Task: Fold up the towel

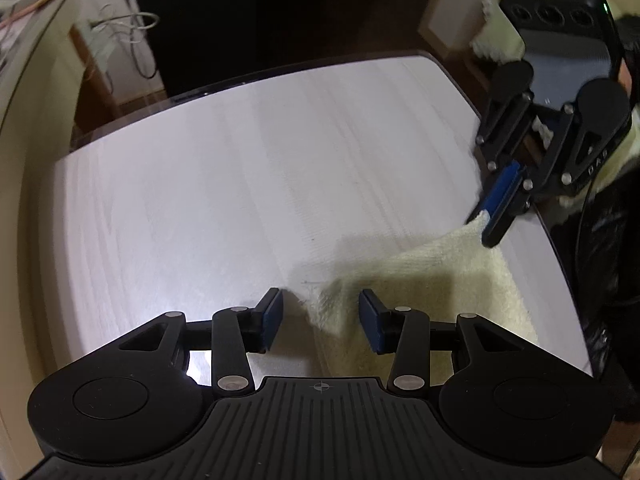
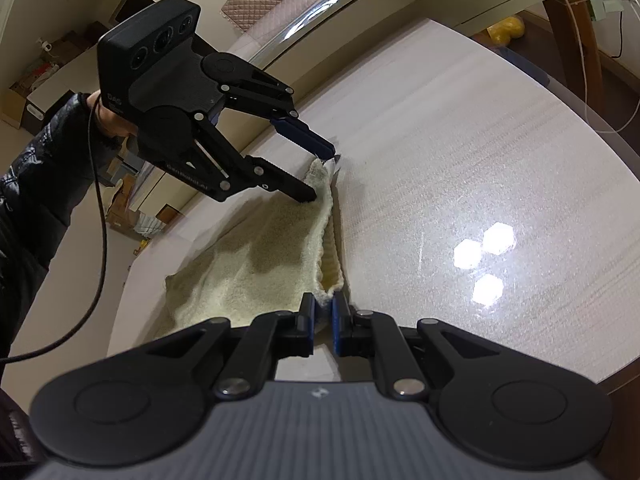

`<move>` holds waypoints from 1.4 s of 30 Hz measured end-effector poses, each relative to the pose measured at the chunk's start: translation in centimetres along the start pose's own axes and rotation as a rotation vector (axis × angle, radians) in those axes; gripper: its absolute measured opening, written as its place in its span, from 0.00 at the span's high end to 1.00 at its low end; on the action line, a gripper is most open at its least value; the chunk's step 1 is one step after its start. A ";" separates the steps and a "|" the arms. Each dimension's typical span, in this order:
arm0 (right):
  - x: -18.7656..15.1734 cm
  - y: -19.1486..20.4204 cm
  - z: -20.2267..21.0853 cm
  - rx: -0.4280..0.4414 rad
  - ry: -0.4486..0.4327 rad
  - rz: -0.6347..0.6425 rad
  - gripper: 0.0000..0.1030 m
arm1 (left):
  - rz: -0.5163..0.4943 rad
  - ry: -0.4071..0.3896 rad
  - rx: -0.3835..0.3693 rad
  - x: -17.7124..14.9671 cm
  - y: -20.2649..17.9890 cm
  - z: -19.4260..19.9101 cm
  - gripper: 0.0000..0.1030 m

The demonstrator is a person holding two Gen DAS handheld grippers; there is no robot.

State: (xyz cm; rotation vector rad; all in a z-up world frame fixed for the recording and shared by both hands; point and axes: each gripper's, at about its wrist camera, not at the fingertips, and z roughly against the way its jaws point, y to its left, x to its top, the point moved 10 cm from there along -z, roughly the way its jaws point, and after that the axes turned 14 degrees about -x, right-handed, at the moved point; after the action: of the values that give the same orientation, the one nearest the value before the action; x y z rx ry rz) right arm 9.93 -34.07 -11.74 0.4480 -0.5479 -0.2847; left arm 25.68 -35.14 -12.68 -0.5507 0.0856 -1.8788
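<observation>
A cream terry towel point(image 1: 440, 272) lies bunched on the white table point(image 1: 240, 180), near its right edge. My left gripper point(image 1: 320, 298) stands open, pointing steeply down. The towel's frayed near corner sits between its blue pads point(image 1: 272, 316), untouched by either. My right gripper point(image 1: 486, 228) is shut on the towel's far corner and holds it just off the table. In the right wrist view that same gripper point(image 2: 324, 300) pinches the towel point(image 2: 248, 272) at its folded edge. My left gripper point(image 2: 322, 173) straddles the other raised corner, its jaws apart.
The table point(image 2: 480, 160) is glossy with lamp glare at the right. A person's black sleeve point(image 2: 36, 168) and a black cable point(image 2: 100, 220) are at the left. White cables point(image 1: 128, 28) hang beyond the far edge. More cream fabric point(image 1: 496, 40) lies past the right corner.
</observation>
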 end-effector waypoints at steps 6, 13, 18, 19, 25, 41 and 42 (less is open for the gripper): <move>0.2 0.0 -0.1 0.002 -0.004 -0.004 0.91 | -0.012 -0.002 -0.015 -0.3 -1.2 -0.4 0.82; 0.4 -0.1 0.0 0.001 -0.020 -0.015 0.91 | -0.021 -0.058 0.019 -0.7 -2.0 -0.2 0.88; 1.0 0.7 1.0 -0.012 -0.062 0.006 0.91 | 0.000 -0.167 0.009 -1.0 -2.3 1.6 0.88; 1.1 1.0 1.2 -0.015 -0.073 0.014 0.91 | 0.000 -0.184 0.015 -1.2 -2.5 2.2 0.88; 1.5 3.8 2.7 -0.055 -0.125 0.102 0.91 | 0.005 -0.264 0.051 -2.9 -3.9 5.2 0.88; -1.8 15.3 2.0 -0.059 -0.139 0.405 0.91 | 0.062 -0.386 0.135 -11.4 -8.6 8.8 0.87; -2.1 16.0 1.6 -0.056 -0.132 0.419 0.91 | 0.068 -0.391 0.138 -12.0 -8.8 8.9 0.87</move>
State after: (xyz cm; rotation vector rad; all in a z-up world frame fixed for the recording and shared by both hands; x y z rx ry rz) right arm 9.56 -19.98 -3.74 0.2520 -0.7454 0.0725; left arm 24.90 -19.14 -5.99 -0.7977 -0.2769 -1.6655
